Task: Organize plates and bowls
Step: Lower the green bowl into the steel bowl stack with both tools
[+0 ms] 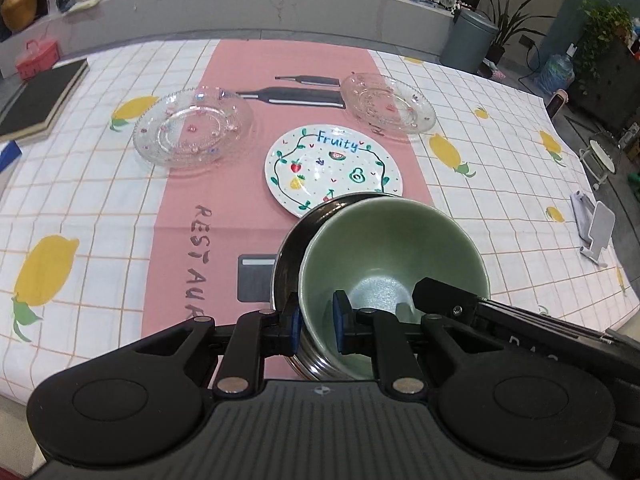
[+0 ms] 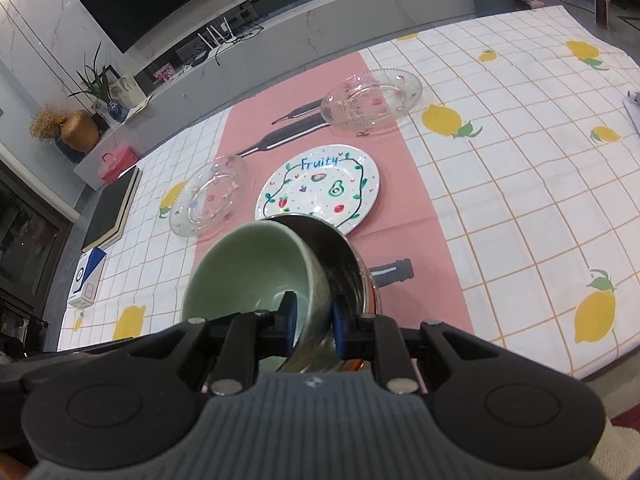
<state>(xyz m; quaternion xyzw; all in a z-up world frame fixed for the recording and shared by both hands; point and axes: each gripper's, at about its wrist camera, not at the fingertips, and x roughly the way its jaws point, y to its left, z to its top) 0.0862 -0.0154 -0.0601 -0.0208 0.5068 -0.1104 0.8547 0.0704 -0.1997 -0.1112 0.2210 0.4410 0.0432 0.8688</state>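
Two tongs grasp one green bowl (image 1: 394, 264) by its rim. The left tongs (image 1: 317, 324) are clenched on the rim's near left wall, one blue pad inside the bowl and one outside. The right tongs (image 2: 313, 320) pinch the rim on the opposite side in the same way. The green bowl sits tilted inside a metal bowl (image 1: 294, 240), just ahead of both tongs, above a pink runner (image 1: 180, 200) on the bench (image 1: 80, 208). Just beyond the bowls lies a white plate (image 1: 332, 168) painted with fruit and the word "Fruity". Farther ahead, a glass plate (image 1: 192, 128) lies to the left and another glass plate (image 1: 388, 102) to the right, well apart from each other.
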